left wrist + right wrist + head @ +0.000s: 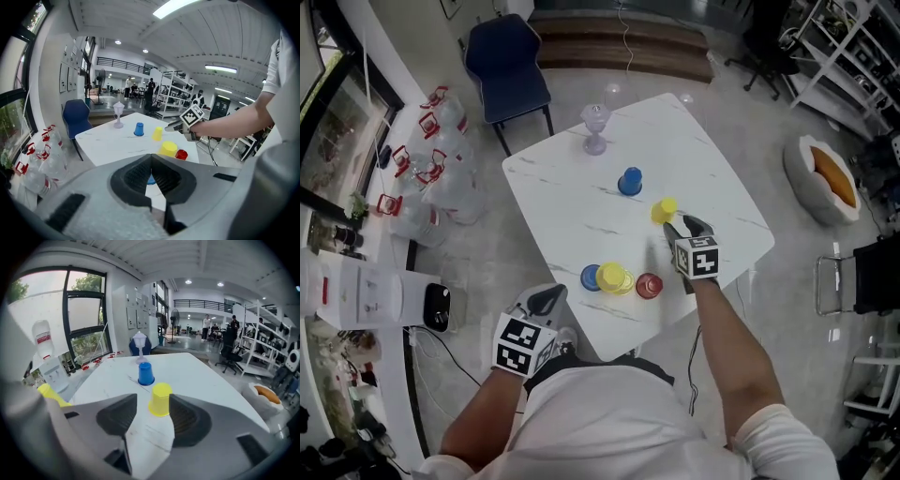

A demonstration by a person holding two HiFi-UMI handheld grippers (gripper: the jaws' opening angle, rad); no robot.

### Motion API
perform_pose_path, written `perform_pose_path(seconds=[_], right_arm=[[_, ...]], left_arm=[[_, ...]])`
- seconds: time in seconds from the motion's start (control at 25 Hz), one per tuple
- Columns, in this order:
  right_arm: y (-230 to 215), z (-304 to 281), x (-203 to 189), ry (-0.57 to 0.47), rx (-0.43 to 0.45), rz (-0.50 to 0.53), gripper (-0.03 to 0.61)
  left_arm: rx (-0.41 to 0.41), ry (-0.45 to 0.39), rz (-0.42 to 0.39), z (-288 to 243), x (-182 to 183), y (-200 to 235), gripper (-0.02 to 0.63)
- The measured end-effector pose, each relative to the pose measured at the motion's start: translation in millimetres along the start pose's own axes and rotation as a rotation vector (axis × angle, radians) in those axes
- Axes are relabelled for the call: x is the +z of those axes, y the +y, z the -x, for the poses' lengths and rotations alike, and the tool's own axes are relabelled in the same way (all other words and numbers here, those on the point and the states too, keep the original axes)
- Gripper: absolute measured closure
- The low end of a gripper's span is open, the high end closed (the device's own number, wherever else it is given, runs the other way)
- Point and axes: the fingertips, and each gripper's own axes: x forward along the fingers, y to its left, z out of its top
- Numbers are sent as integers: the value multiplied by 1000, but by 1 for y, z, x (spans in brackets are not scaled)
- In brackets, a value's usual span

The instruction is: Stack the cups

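Jaws of the right gripper point(680, 225) spread either side of the upturned yellow cup point(160, 399) on the worktop point(703, 178) — not pinching it, blue cup point(146, 373) beyond, left gripper point(151, 157) pressed together, empty, off the worktop's near edge.

A clear goblet point(596, 127) stands on the marble table point(572, 202) near a blue chair point(506, 64).

No words or numbers can be read anywhere. The white cubes on the left gripper point(547, 298) and right gripper point(680, 225) carry only black square code patterns. The red labels on the clear plastic bottles point(431, 127) by the floor are too small to read.
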Motion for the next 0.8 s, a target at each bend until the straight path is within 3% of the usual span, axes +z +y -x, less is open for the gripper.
perform_pose_path(seconds=[0.36,0.8], right_arm=[[-19,-55,0,98,-4,52,322],[-20,-65,0,119,-3,62,362]], left_arm=[[66,23,46,14,-17,1,604],[86,26,58,16,-20,4,604]])
